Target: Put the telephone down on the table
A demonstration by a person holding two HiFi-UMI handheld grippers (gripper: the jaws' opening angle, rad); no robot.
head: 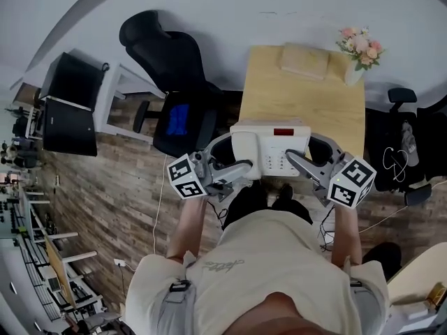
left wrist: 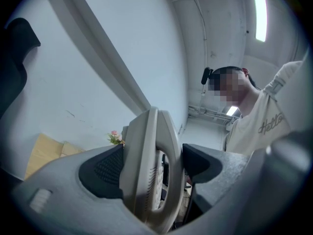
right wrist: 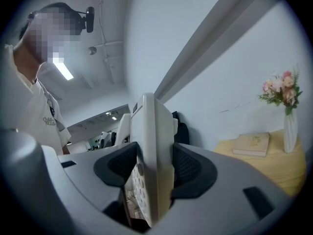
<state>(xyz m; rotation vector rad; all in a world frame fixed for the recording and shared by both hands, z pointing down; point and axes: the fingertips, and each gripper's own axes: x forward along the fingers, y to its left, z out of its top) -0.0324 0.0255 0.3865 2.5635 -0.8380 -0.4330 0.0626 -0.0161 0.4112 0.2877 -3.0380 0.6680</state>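
Both grippers are clamped on the phone (head: 269, 149), one on each side. The left gripper (head: 241, 167) holds the left edge, where the handset sits, and the right gripper (head: 297, 160) holds the keypad side. In the left gripper view the dark pads (left wrist: 105, 173) press the phone's body from both sides (seen edge-on, nothing else between the jaws). It's the same in the right gripper view: the pads (right wrist: 188, 170) are tight on the casing, with the buttons showing just below.

The phone is carried face up in front of the person, at the near edge of the wooden table (head: 300, 96). I can't tell if it touches the top. A book (head: 304, 60) and a flower vase (head: 360, 47) sit at the table's far end, well apart from the phone. A black chair (head: 174, 82) stands left of the table on the wood floor.
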